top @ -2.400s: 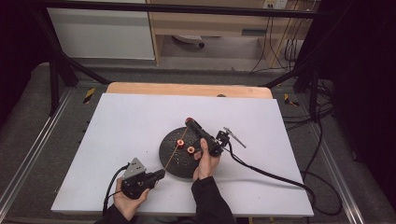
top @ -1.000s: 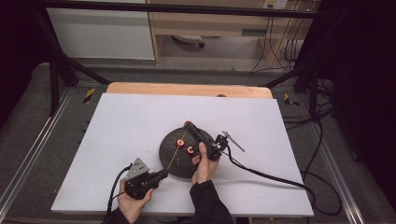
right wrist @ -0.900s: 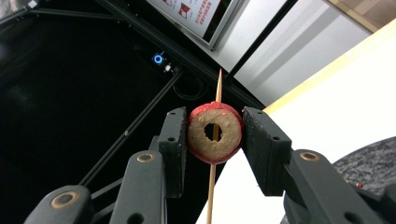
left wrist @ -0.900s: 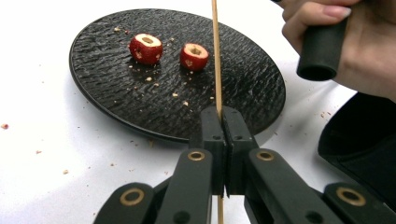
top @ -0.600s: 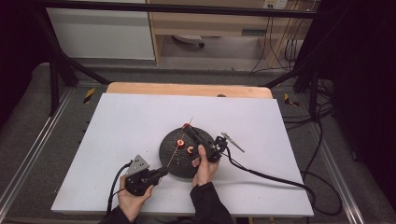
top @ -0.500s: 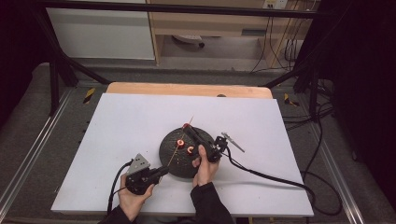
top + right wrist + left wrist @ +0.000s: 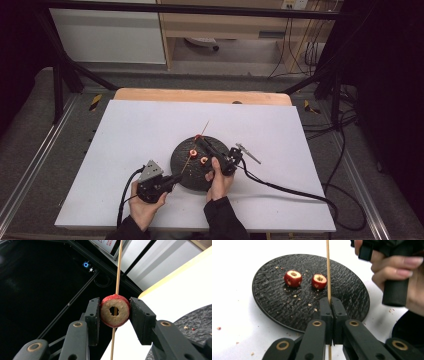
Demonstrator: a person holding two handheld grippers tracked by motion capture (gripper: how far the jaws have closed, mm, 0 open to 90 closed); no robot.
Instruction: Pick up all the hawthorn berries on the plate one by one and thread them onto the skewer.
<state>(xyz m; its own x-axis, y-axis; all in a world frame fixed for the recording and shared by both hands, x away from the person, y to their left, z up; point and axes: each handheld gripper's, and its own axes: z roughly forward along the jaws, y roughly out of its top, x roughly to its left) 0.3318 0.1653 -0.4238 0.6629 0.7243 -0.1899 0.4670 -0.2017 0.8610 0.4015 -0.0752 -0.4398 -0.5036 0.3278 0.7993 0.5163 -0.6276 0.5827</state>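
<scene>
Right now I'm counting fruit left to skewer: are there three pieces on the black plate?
No, the left gripper view shows two cored red fruits on the black plate.

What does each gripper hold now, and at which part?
The left gripper pinches the wooden skewer near its lower end. The right gripper clamps a cored red fruit by its two opposite sides, with the skewer through it.

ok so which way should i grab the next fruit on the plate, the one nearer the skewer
Grip the nearer fruit across its red sides, coming down from above with one jaw on each side. Its cored hole faces up, so side pads leave the hole free for the skewer, as the right gripper holds its fruit now.
</scene>
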